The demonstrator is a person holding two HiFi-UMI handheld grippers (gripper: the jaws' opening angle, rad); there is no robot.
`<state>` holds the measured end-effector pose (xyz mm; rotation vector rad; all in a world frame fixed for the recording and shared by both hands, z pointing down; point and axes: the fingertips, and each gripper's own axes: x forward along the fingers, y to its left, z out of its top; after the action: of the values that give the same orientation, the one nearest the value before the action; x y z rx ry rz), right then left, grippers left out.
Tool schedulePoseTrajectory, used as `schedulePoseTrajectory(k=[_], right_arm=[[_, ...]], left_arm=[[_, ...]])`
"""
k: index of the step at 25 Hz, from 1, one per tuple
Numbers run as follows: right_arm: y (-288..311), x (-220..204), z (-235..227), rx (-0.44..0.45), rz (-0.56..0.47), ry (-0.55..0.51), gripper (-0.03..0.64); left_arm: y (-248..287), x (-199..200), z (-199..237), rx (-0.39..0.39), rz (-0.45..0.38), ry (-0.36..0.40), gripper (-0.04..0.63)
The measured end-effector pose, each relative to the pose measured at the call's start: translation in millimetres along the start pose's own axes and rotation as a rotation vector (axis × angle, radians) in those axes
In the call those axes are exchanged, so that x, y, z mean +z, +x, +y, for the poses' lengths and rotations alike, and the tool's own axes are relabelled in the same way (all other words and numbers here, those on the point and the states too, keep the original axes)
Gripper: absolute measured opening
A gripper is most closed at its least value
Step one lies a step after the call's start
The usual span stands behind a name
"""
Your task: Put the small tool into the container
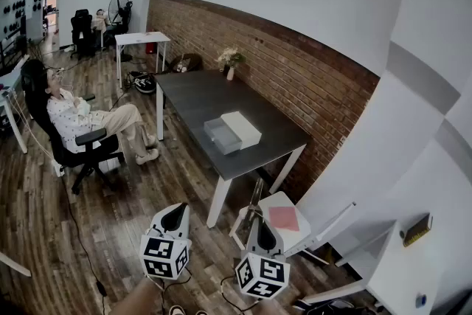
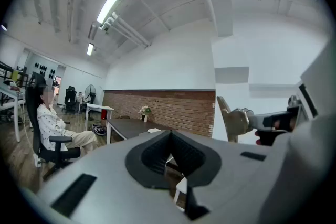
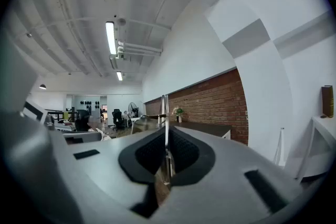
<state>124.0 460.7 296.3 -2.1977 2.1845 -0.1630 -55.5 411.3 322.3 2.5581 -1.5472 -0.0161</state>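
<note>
So down at the bottom of the head view you've got both tongs held low over the wood floor (image 1: 44, 225). The left tongs (image 1: 175, 212) are clenched on nothing; in the left gripper view the black pads of the left tongs (image 2: 169, 145) meet with nothing between them. The right tongs (image 1: 260, 223) are clamped on the small tool (image 1: 255, 197), a thin flat metal thing sticking up and forward out of the jaws. In the right gripper view it's edge-on, just a sliver (image 3: 165, 113) pinched dead centre in the right tongs (image 3: 166, 140), and the left gripper view catches it side-on (image 2: 233, 119). Just past the tongs there's a white stool (image 1: 259, 232) with a pink square (image 1: 284, 218) lying on it. Beyond that is the dark counter (image 1: 188, 96) along the brick wall (image 1: 295, 77), and the container (image 1: 221, 135) sits near its close end with a white piece (image 1: 242, 127) touching it on the wall side. So the tool is well apart from the container. Flowers in a vase (image 1: 230, 60) at the far end, and a person (image 1: 74, 118) sitting in an office chair off to the left.
</note>
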Motion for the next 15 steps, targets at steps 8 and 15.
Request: schedulePoseTrajectory(k=[8,15], right_arm=[[5,-5,19,0.008,0.01,0.002,0.005],[7,-17,32,-0.032,0.031,0.009,0.005]], left_arm=[[-4,-3,18,-0.007,0.005,0.004,0.0],[-5,-11,35,-0.036,0.025,0.015,0.0]])
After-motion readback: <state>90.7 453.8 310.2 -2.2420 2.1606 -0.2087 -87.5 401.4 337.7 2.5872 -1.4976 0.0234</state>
